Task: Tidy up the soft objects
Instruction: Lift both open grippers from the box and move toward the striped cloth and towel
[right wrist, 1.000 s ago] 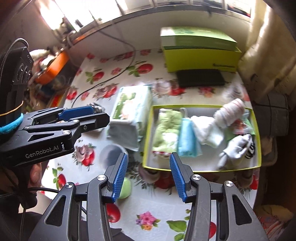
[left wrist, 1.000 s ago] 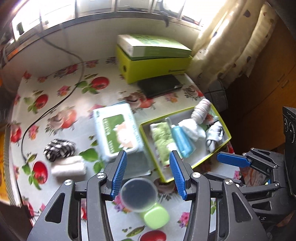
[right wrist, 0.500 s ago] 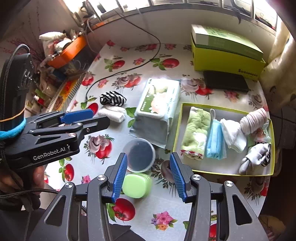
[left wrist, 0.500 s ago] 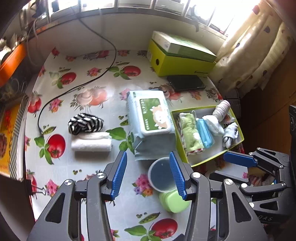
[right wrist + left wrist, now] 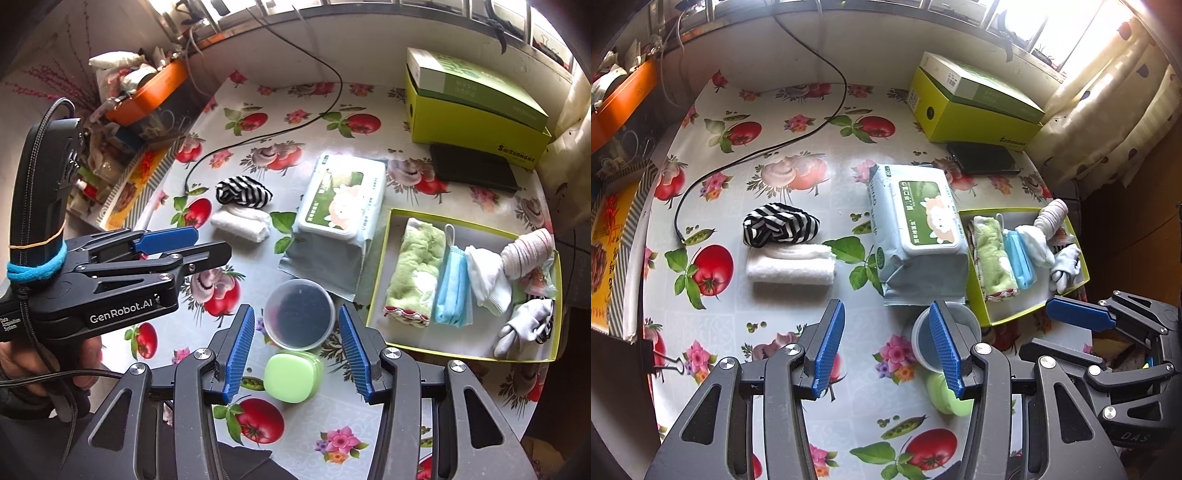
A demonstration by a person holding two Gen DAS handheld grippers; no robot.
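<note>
Both hand-held grippers, left [image 5: 888, 345] and right [image 5: 297, 347], gape empty. Striped cloth [image 5: 781, 223] touches white towel [image 5: 791, 264] mid-tabletop [image 5: 798, 317], clear space around them. Wipes pack [image 5: 916, 232] abuts tray [image 5: 458, 345] at the right edge.

Non-task clutter on counter [image 5: 295, 435]: clear plastic cup [image 5: 300, 314] just beside green square case [image 5: 293, 376] — black cable [image 5: 768, 155] across the far side, yellow-green box [image 5: 476, 122] with black flat case [image 5: 474, 168] in front.
</note>
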